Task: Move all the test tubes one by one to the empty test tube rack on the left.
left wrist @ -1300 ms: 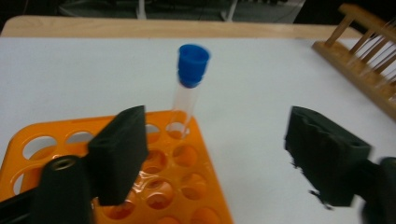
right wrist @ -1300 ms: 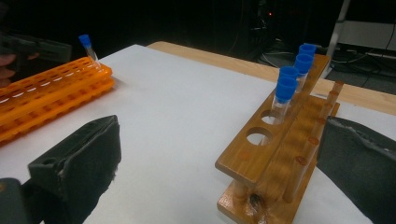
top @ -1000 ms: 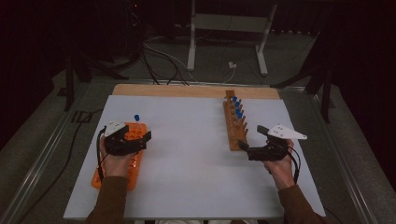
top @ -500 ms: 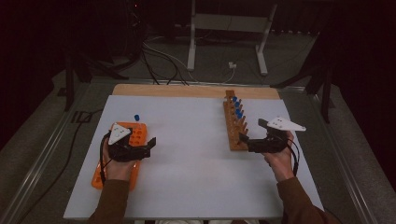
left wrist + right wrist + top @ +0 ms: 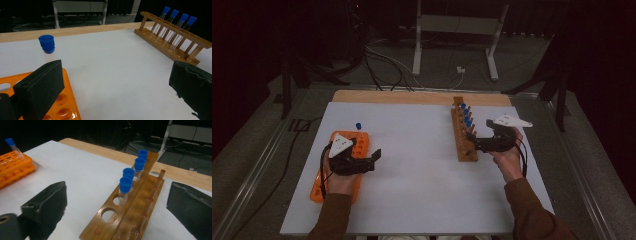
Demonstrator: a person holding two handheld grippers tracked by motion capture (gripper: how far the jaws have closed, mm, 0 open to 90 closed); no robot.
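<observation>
The right gripper (image 5: 473, 142), jaws apart and empty, hovers just right of the wooden rack (image 5: 460, 131), nearest upright tube (image 5: 125, 187) straight ahead; left gripper (image 5: 374, 157), also agape, is well away.

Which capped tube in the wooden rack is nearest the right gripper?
The front tube, last of the four in the wooden rack, beside its two empty holes and closest to the right gripper.

High view: from above the table's near edge, facing forward and down. Left gripper view: low over the orange rack (image 5: 67, 110), facing the wooden rack (image 5: 172, 37). Right gripper view: close beside that wooden rack (image 5: 130, 212), facing back toward the orange rack (image 5: 15, 166).
</observation>
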